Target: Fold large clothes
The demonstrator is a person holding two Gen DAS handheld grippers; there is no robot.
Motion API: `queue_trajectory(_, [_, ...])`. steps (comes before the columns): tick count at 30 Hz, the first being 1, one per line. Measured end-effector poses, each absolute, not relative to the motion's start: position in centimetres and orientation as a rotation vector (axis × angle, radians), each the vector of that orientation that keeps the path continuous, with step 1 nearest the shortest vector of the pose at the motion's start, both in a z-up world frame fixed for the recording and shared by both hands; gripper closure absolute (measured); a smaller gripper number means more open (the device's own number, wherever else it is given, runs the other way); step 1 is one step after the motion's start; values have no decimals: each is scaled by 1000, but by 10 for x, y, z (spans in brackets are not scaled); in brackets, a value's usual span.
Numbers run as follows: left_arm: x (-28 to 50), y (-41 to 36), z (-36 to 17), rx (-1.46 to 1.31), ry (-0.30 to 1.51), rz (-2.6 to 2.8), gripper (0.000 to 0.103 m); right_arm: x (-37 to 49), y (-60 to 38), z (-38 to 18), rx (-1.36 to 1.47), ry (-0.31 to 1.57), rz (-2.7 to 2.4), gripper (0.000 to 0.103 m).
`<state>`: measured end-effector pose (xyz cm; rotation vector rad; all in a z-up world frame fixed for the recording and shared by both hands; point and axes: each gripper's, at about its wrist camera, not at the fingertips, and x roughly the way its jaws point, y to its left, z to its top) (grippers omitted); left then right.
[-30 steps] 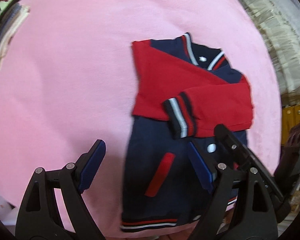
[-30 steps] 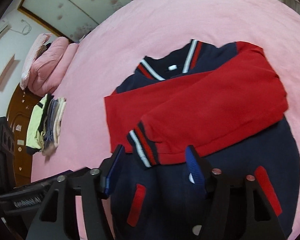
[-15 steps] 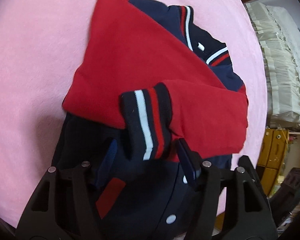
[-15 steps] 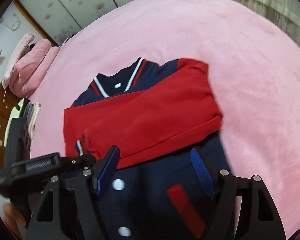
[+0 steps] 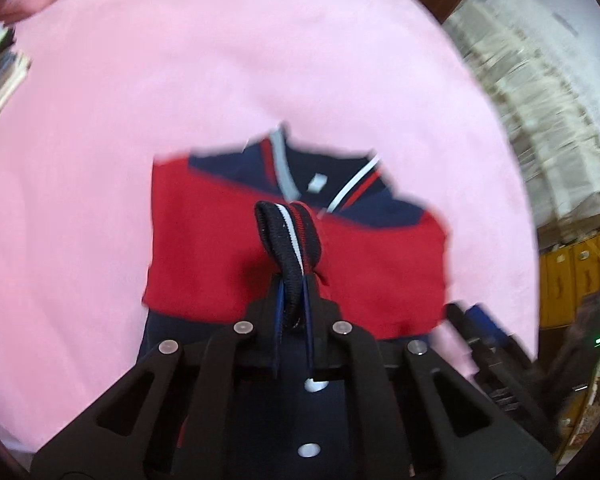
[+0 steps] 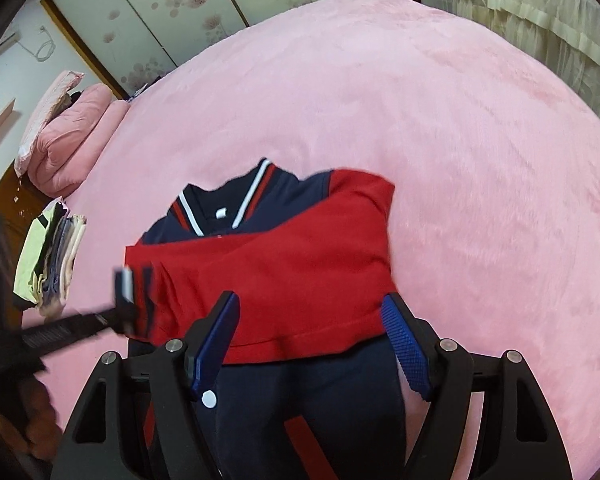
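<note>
A: Nearest the left wrist camera, what does the left gripper [image 5: 294,304] hold?

B: Its jaws are pinched together on the striped cuff [image 5: 290,236] of a red sleeve; the cuff bulges up in a loop just beyond the pads.

A: And the right gripper [image 6: 312,344]?

B: Its blue pads stand wide apart, empty, above the lower edge of the folded red sleeves [image 6: 276,276] and the navy body. Whether the pads touch the cloth cannot be told.

A: Where is the garment?

B: The jacket [image 6: 284,248] lies flat on the pink bed cover [image 6: 440,128], toward the near edge of the bed, collar [image 6: 236,204] pointing to the far side. Both red sleeves lie crossed over the chest; the navy hem part runs back under the grippers.

A: What stands farther off?

B: Toward the left edge of the bed sits a stack of folded clothes [image 6: 48,264]; beyond it, at the far left corner, a pink quilt [image 6: 68,136].

A: How far along is the fold?

B: Judged from the layout, the sleeves are already brought in, though the gripped cuff suggests one sleeve is being adjusted. The crosswise fold, hem to collar, appears not yet done, and the finished bundle likely belongs with the stack.
</note>
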<state>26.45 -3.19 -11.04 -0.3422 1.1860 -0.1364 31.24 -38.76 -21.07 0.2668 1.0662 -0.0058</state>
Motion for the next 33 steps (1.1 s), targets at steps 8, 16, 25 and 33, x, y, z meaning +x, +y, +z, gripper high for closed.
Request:
queue_trajectory(8, [284,-14,-87,-231,1136,-116,97,321,-393,-200,291,1039,-24,28])
queue_trajectory(16, [273,39,-184,-404,1299,21,97,337,-378,-227,245,1137,-34,29])
queue_trajectory(25, [283,38,-188,-364,1322,28,96,342,-366,-235,168,1149,-16,29])
queue_trajectory(33, [282,32,-127,-268,1140,41,57,333,-356,-216,220,1069,92,54])
